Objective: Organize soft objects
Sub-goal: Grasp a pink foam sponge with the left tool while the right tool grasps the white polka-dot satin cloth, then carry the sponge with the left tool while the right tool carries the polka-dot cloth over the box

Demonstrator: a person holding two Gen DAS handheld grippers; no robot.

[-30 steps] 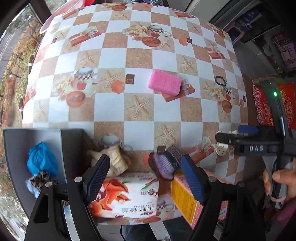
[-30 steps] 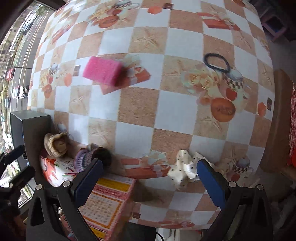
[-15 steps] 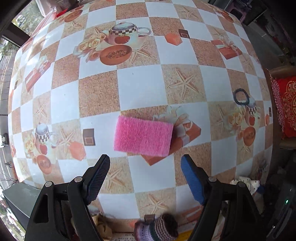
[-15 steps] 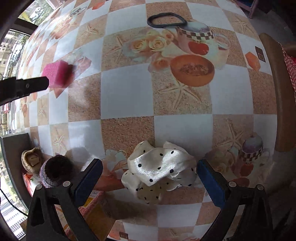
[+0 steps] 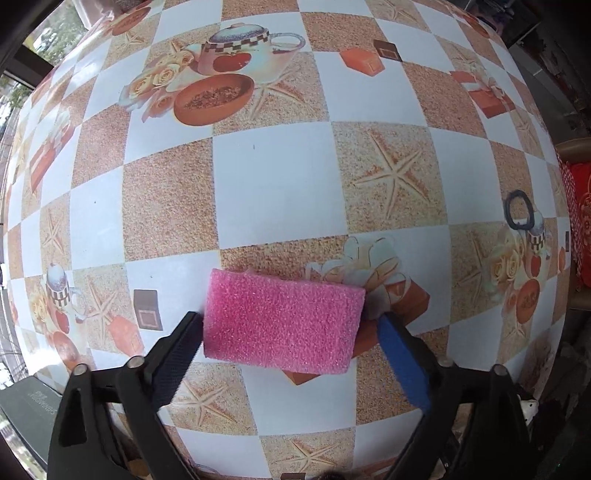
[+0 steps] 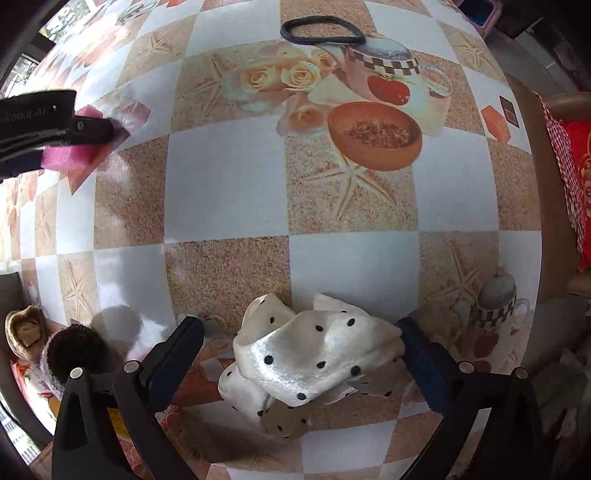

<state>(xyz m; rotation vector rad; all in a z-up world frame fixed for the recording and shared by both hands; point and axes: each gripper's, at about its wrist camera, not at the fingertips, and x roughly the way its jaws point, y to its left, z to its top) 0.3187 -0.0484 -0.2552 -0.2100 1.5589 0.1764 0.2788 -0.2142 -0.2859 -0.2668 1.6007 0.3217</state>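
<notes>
A pink sponge (image 5: pixel 282 323) lies on the patterned tablecloth (image 5: pixel 277 192). My left gripper (image 5: pixel 291 325) is open with a finger on each side of the sponge, close to its ends. The sponge also shows in the right wrist view (image 6: pixel 70 155), partly behind the left gripper. A white satin scrunchie with black dots (image 6: pixel 310 360) lies on the table near its front edge. My right gripper (image 6: pixel 301 334) is open and straddles the scrunchie, the right finger close to its side.
A black hair tie (image 6: pixel 319 32) lies far back; it also shows in the left wrist view (image 5: pixel 519 210). A dark knitted item (image 6: pixel 74 350) and a beige soft item (image 6: pixel 26 330) sit on boxes at the left. A dark bin's corner (image 5: pixel 26 410) is at lower left.
Both grippers have moved forward and down. The left one now brackets the pink sponge, and the right one now brackets the dotted scrunchie. Both stay open.
</notes>
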